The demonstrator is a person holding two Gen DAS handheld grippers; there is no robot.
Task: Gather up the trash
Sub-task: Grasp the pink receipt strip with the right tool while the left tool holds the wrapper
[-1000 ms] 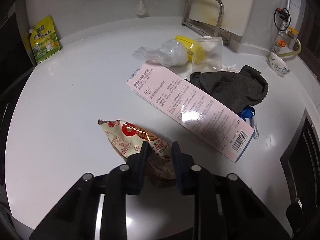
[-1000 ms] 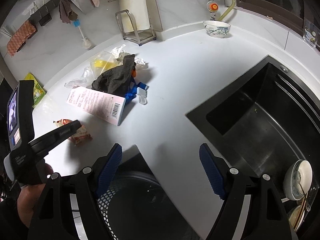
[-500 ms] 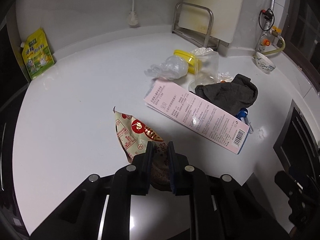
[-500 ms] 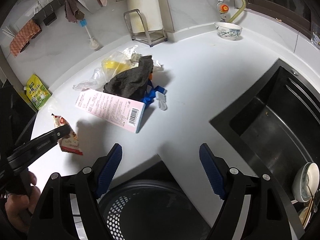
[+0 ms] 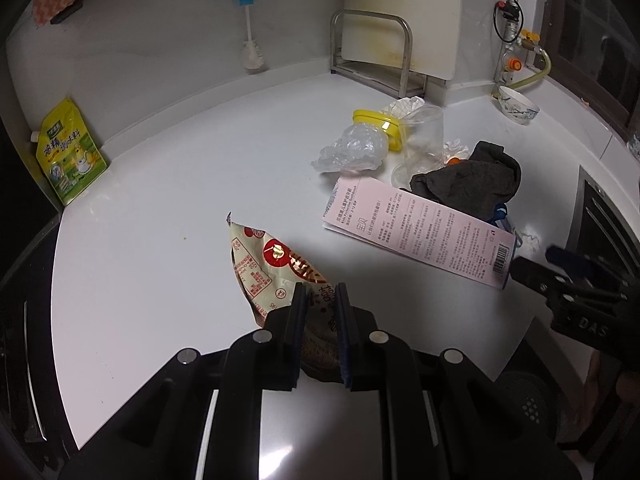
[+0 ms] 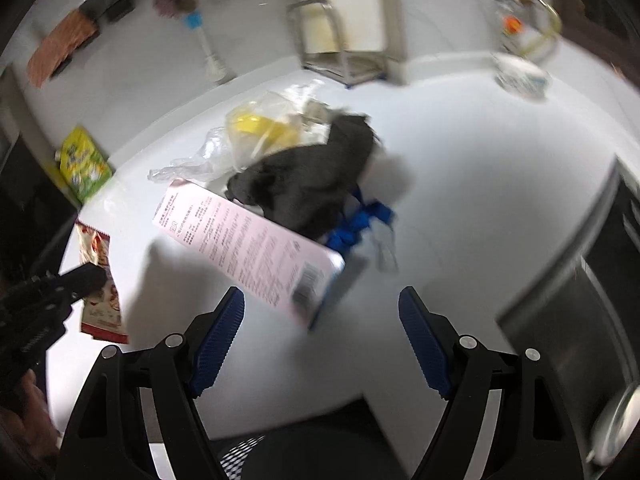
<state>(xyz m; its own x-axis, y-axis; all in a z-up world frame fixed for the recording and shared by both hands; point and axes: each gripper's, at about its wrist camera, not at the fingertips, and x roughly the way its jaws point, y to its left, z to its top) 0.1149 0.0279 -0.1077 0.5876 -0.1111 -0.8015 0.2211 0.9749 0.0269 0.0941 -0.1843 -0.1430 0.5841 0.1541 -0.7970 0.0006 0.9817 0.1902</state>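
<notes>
My left gripper (image 5: 321,294) is shut on a red-and-cream snack wrapper (image 5: 272,266) and holds it above the white counter (image 5: 168,184); the wrapper also shows in the right wrist view (image 6: 100,280). My right gripper (image 6: 322,316) is open and empty, above the counter's front edge, just short of a pink flat box (image 6: 248,248). The box (image 5: 416,232) lies beside a dark grey cloth (image 5: 472,180), a crumpled clear bag (image 5: 352,148) and a yellow-lidded clear container (image 5: 384,124). A black mesh bin (image 6: 320,456) sits below my right gripper.
A green seasoning pouch (image 5: 68,160) leans at the back left. A metal rack with a cutting board (image 5: 372,56), a brush (image 5: 252,52) and a small bowl (image 5: 518,106) stand at the back. A dark sink (image 6: 592,300) lies to the right. Blue packaging (image 6: 360,224) lies under the cloth.
My left gripper has closed on the snack wrapper and lifted it off the counter, pulling back. My right gripper has moved forward and left towards the pink box; its view is blurred.
</notes>
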